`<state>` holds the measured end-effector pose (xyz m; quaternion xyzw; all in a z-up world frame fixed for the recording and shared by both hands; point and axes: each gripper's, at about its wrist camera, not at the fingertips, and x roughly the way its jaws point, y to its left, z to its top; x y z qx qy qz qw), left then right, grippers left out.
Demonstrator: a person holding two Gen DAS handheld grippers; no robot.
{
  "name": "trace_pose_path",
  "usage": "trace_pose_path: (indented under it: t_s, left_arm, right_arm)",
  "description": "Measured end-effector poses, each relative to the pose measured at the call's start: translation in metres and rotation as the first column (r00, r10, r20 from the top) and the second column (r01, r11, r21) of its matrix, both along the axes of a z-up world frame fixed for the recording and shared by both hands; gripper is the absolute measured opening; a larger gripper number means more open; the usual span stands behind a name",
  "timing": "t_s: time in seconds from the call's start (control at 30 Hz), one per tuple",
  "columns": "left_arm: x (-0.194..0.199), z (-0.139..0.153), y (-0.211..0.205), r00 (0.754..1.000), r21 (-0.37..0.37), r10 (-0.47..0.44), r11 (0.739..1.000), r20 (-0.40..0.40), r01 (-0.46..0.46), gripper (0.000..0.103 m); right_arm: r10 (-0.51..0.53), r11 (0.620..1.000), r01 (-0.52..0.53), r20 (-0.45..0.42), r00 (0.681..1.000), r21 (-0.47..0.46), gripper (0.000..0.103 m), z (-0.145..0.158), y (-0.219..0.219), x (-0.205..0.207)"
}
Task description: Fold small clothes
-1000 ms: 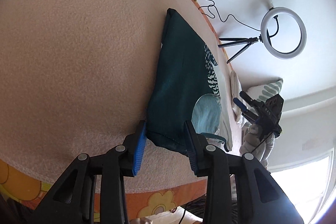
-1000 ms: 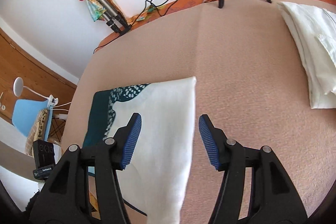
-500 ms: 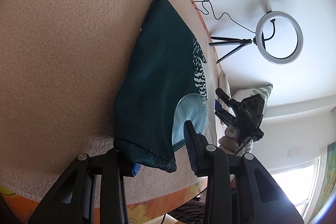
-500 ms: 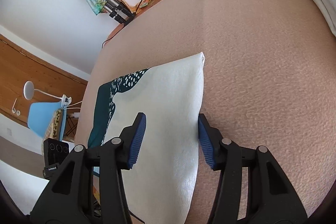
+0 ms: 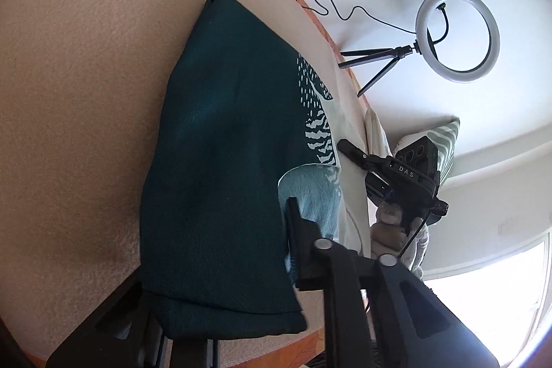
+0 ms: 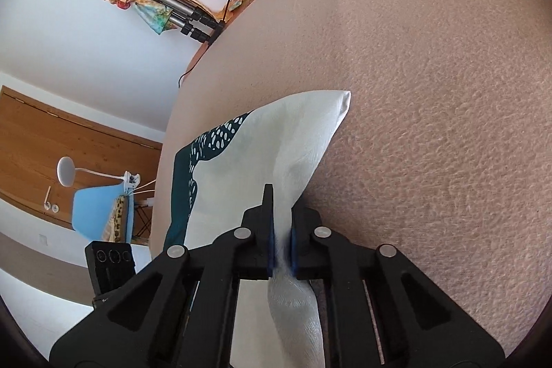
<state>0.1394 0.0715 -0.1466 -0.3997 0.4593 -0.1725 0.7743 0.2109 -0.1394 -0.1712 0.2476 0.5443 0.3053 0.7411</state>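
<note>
A small garment (image 5: 224, 161), dark teal on one side and white with a speckled teal print on the other (image 6: 248, 161), lies on a pinkish fleece blanket (image 5: 86, 57). My left gripper (image 5: 288, 219) is shut on its near teal hem. The cloth drapes over one finger and hides it, and the other finger (image 5: 296, 230) lies on the pale inner lining. My right gripper (image 6: 281, 223) is shut on the white edge, which bunches between the blue pads (image 6: 270, 247). In the left wrist view the right gripper (image 5: 352, 150) shows at the garment's far side.
A ring light on a small tripod (image 5: 457, 35) stands past the bed edge, with a cable trailing along it. A folded white cloth (image 5: 376, 133) and a striped pillow (image 5: 448, 140) lie beyond the garment. A folded tripod (image 6: 165, 2) rests at the far corner. A blue chair (image 6: 96, 209) stands beside the bed.
Both grippers have closed from open onto the garment. The left one slid forward onto the teal hem, which now drapes over it. The right one sank onto the white edge.
</note>
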Motion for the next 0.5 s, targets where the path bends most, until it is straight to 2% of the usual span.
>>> trace_pose_path:
  t_s: [0.1,0.23,0.5]
  left_arm:
    - [-0.004,0.019,-0.007,0.995,0.082,-0.016,0.997,0.094,0.009,0.003]
    - [-0.006,0.032,-0.009,0.988,0.115,-0.031,0.993,0.154,0.013,0.004]
    - [-0.008,0.046,-0.011,0.980,0.111,-0.039,0.994,0.195,0.018,0.004]
  right_arm:
    - [0.023,0.995,-0.017,0.054,0.998,-0.097,0.006,0.014,0.011,-0.003]
    - [0.028,0.994,-0.018,0.099,0.995,-0.103,0.005,0.034,0.018,-0.007]
    - [-0.001,0.998,0.012,0.179,0.984,-0.059,0.005,0.076,0.016,-0.010]
